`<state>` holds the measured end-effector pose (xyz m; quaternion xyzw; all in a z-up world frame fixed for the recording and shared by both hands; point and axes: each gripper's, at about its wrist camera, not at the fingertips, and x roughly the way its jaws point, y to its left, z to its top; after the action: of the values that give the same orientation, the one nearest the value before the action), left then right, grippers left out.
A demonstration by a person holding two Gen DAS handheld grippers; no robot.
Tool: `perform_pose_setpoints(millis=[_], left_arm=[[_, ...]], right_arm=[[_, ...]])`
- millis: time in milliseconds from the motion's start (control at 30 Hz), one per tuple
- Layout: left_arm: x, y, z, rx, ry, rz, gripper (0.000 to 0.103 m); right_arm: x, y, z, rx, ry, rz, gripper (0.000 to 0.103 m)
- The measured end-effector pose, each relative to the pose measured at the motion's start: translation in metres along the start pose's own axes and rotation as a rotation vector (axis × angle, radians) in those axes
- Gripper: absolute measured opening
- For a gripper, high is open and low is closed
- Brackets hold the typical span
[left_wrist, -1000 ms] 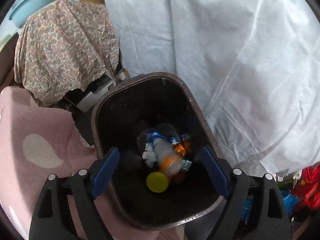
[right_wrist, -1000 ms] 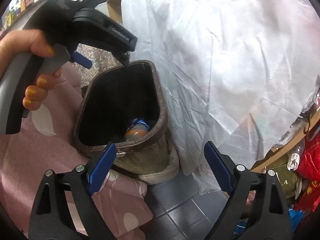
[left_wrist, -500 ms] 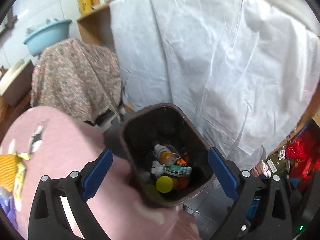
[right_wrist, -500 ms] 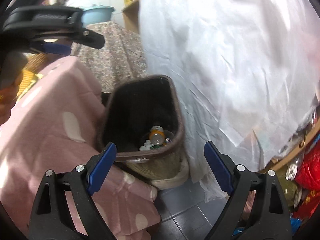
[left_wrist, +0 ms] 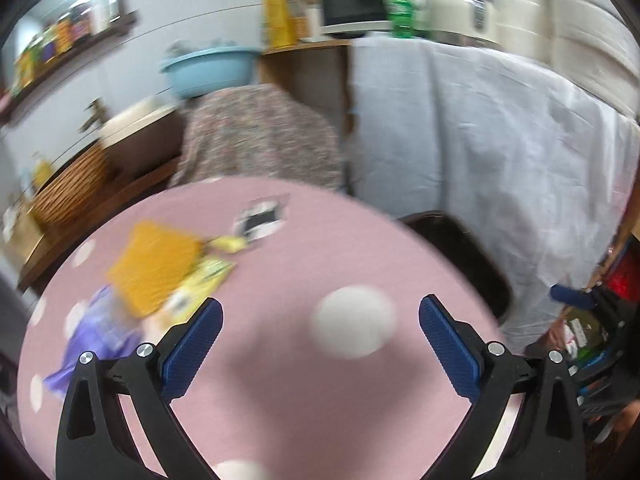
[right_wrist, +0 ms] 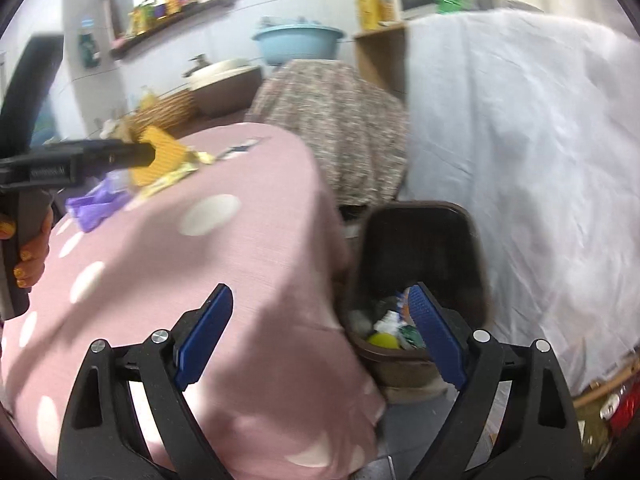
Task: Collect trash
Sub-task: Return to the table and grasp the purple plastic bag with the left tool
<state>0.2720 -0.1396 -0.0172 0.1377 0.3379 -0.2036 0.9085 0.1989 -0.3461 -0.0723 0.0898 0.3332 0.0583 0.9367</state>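
Jaws, left: the left gripper [left_wrist: 320, 344], black-framed with blue ribbed pads, stands with its jaws wide apart and nothing between them, above the pink cloth.
Jaws, right: the right gripper [right_wrist: 320, 332], of the same build, has its jaws spread wide and bare, one finger over the table edge, the other in front of the bin.
Table: a round table under a pink cloth with white spots [left_wrist: 360, 264] fills the lower half of the left wrist view, which is blurred.
Trash on table: a flat orange-yellow packet [left_wrist: 154, 266] lies on the far left part of the cloth; a yellow-green wrapper [left_wrist: 204, 278] touches its near edge; a crumpled purple plastic piece [left_wrist: 96, 336] lies nearer the left rim; a small black-and-white torn wrapper [left_wrist: 262, 220] sits apart, toward the far side.
Bin: a dark brown plastic waste bin [right_wrist: 420, 240] stands on the floor just beside the table, between it and the white sheet [right_wrist: 540, 140].
Bin contents: a yellow round cap [right_wrist: 384, 340], white crumpled bits [right_wrist: 386, 323] and a green scrap lie at the bottom; other pieces are too blurred to name.
Left hand: seen from the right wrist camera, fingers with yellow nails [right_wrist: 28, 256] grip the left tool's handle at the picture's left edge.
Background: a floral cloth drape [right_wrist: 332, 108], a light blue basin [right_wrist: 298, 44], a woven basket [right_wrist: 168, 110].
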Motion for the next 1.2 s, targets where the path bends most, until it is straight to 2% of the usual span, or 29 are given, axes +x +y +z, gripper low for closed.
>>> perform_pose_setpoints(millis=[167,267,367,467,700,800,933,967,1067,1133,1200], left_arm=[[-0.019,0.067,-0.028,-0.094,0.012,0.09,0.098],[-0.031,0.102,-0.042,-0.116,0.019,0.145,0.098],[-0.034,0.131,-0.053,-0.09,0.043,0.186,0.098],[-0.025,0.152,-0.057,-0.003,0.092,0.239,0.098],[0.02,0.179,-0.061,0.204,0.233,0.26,0.098],[0.031,0.187,-0.058,0.18,0.284,0.209,0.098],[0.048,0.201,-0.056,0.151,0.324,0.222,0.098],[0.05,0.204,-0.056,0.14,0.329,0.215,0.095],[0.053,0.213,-0.059,0.091,0.344,0.17,0.073],[0.049,0.217,-0.062,0.066,0.327,0.172,0.064],[0.044,0.222,-0.064,0.033,0.301,0.17,0.048]], right_arm=[[0.004,0.042,0.01,-0.058,0.008,0.07,0.088],[0.005,0.065,0.015,-0.09,0.013,0.104,0.088],[0.006,0.085,0.018,-0.124,0.02,0.124,0.088],[0.005,0.104,0.019,-0.148,0.025,0.145,0.088],[0.004,0.132,0.022,-0.194,0.035,0.166,0.088],[0.003,0.141,0.024,-0.214,0.039,0.164,0.088],[0.004,0.149,0.027,-0.226,0.044,0.173,0.088],[0.005,0.152,0.028,-0.229,0.047,0.175,0.089],[0.009,0.158,0.031,-0.241,0.055,0.18,0.088],[0.01,0.163,0.034,-0.252,0.05,0.186,0.088],[0.012,0.168,0.04,-0.259,0.047,0.2,0.088]])
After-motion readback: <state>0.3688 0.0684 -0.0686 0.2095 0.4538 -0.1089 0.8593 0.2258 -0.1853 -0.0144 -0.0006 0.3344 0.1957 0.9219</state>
